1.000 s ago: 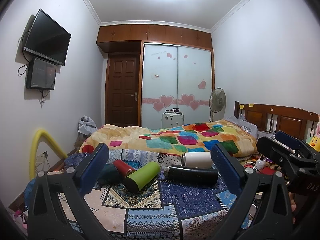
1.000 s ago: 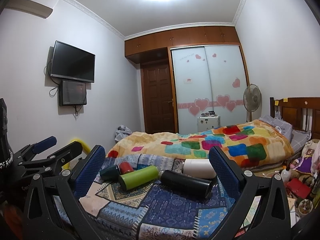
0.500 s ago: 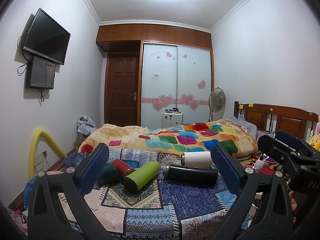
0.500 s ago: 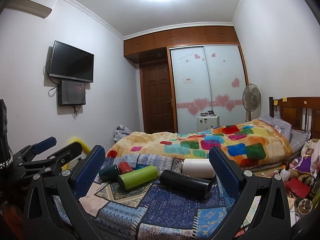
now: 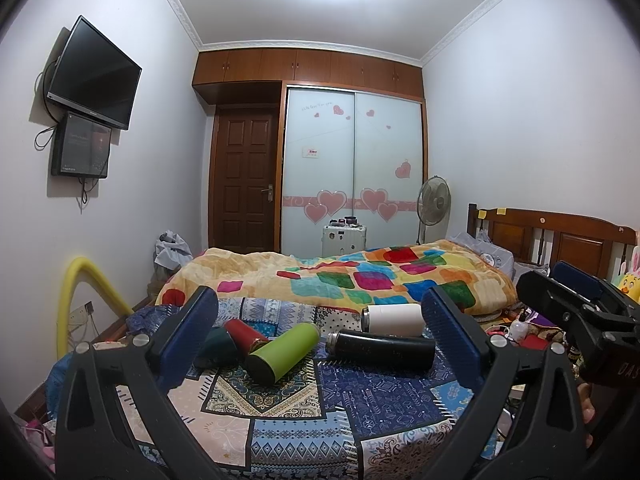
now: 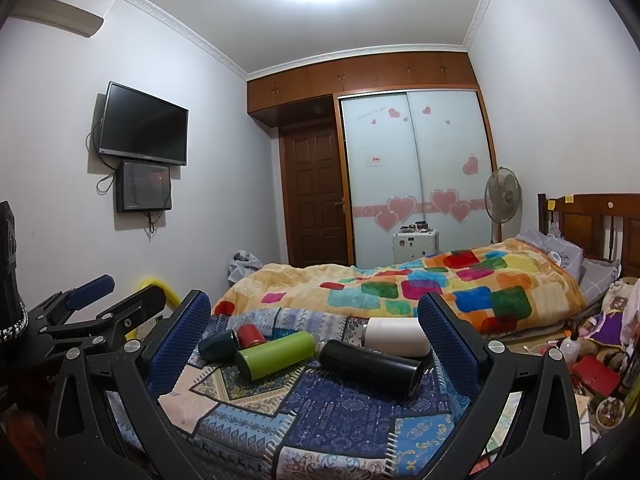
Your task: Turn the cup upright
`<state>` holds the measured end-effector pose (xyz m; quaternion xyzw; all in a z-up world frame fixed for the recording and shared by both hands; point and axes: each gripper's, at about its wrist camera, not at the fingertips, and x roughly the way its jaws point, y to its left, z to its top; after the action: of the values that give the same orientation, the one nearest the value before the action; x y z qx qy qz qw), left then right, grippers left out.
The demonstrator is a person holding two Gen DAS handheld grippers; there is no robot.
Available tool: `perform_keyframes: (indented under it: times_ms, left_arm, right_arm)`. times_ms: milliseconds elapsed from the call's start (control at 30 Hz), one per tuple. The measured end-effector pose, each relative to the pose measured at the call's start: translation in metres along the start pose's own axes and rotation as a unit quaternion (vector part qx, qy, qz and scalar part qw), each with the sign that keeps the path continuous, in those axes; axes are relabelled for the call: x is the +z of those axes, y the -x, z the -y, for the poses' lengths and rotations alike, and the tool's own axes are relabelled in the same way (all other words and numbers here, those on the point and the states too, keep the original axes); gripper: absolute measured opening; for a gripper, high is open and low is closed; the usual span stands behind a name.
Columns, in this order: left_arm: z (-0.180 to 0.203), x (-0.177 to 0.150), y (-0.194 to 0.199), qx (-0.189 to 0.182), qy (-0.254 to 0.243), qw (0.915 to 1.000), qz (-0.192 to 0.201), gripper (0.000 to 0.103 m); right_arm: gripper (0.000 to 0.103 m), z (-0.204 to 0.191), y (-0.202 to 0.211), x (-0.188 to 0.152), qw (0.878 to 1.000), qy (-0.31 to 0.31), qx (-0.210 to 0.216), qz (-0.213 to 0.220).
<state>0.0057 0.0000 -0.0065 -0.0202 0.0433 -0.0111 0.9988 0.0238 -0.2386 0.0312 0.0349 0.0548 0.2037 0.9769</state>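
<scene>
Your left tool (image 5: 318, 340) and right tool (image 6: 314, 338) both hang spread wide, gripping nothing. Low in the frame, left to right on the patchwork-covered surface (image 5: 280, 432), lie a dark green cup (image 5: 218, 346), red cup (image 5: 245, 334), lime-green steel bottle (image 5: 282, 354), black flask (image 5: 380, 349) and white flask (image 5: 394, 320), all on their sides.

A wall-mounted television (image 5: 94, 74) hangs left, a standing fan (image 5: 434, 202) beside what looks like a suitcase (image 5: 344, 239).
</scene>
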Motion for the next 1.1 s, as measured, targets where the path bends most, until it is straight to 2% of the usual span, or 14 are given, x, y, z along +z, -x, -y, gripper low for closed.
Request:
perform_keyframes:
  times_ms: [700, 867, 1100]
  left_arm:
    - [0.001, -0.003, -0.008, -0.005, -0.002, 1.0000, -0.002, 0.103]
    - [-0.003, -0.008, -0.022, -0.010, -0.002, 0.9998, -0.014, 0.103]
    - [-0.010, -0.022, -0.064, -0.014, -0.006, 0.9983, -0.057, 0.103]
  right_arm:
    - [0.103, -0.001, -0.003, -0.002, 1.000, 0.001, 0.001, -0.005]
    - [0.103, 0.002, -0.016, -0.004, 1.000, 0.009, 0.000, -0.022]
    - [0.103, 0.024, -0.059, -0.011, 0.997, 0.041, -0.018, -0.064]
